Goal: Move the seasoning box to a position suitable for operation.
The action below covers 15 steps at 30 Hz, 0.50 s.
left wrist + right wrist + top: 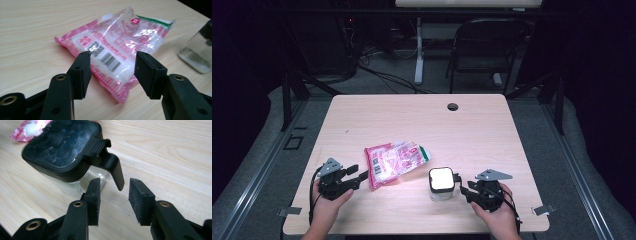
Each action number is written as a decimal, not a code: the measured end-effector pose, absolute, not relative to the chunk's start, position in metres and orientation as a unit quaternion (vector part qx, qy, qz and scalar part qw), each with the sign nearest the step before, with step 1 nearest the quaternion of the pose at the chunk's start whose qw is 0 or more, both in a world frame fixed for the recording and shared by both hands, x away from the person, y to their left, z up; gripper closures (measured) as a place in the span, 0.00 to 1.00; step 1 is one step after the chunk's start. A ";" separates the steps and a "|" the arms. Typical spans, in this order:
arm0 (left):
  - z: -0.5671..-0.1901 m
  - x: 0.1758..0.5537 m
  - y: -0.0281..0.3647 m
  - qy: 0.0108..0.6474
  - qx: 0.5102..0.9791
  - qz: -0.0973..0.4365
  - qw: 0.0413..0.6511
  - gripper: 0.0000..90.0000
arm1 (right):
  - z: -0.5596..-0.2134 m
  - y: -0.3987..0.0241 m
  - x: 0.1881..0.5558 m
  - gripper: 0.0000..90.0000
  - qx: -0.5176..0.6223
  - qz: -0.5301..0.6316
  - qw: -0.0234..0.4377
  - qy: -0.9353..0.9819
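A pink and clear plastic bag [394, 162] with a barcode lies flat near the table's middle [117, 47]. To its right stands a clear square jar [442, 184] with a black lid [60, 145]; the lid's latch tab [113, 167] sticks out towards my right gripper. My left gripper [360, 175] [112, 56] is open, its jaws on either side of the bag's near end, pads not pressing. My right gripper [463, 188] [113, 182] is open just short of the latch tab, with nothing between the pads.
The wooden table [422, 125] has a cable hole [453, 106] near its far edge. Metal clips [290, 211] [543, 210] sit at its front corners. A folding chair [484, 45] and a desk leg stand beyond it.
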<state>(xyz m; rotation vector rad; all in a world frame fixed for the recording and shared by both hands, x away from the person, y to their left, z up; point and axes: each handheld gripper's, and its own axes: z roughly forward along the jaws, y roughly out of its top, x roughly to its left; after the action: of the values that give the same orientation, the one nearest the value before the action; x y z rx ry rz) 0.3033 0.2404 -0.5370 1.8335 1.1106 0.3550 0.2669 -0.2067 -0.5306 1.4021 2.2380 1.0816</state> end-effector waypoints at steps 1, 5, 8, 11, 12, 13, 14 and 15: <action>-0.536 0.303 0.238 0.444 0.752 0.139 0.466 0.52 | -0.528 -0.208 0.267 0.67 0.488 0.375 0.136 0.776; -0.535 0.301 0.224 0.431 0.760 0.135 0.468 0.54 | -0.517 -0.212 0.269 0.63 0.485 0.376 0.138 0.778; -0.533 0.300 0.214 0.437 0.757 0.121 0.471 0.54 | -0.514 -0.212 0.269 0.63 0.487 0.376 0.137 0.776; -0.532 0.300 0.203 0.435 0.755 0.092 0.482 0.55 | -0.512 -0.211 0.272 0.59 0.484 0.379 0.144 0.776; -0.533 0.301 0.200 0.433 0.752 0.082 0.490 0.55 | -0.510 -0.211 0.272 0.58 0.485 0.382 0.142 0.774; -0.532 0.299 0.193 0.424 0.756 0.069 0.495 0.53 | -0.510 -0.211 0.273 0.58 0.485 0.386 0.141 0.772; -0.531 0.298 0.188 0.410 0.762 0.063 0.497 0.53 | -0.509 -0.210 0.273 0.57 0.487 0.393 0.137 0.768; -0.530 0.296 0.182 0.399 0.767 0.058 0.499 0.52 | -0.507 -0.210 0.273 0.56 0.487 0.396 0.136 0.767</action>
<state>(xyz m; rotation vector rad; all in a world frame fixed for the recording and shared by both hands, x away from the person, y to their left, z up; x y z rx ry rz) 0.2957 0.1825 -0.5297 1.8551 0.9656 0.1414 0.2731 -0.2097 -0.5074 1.4089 2.2210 1.1462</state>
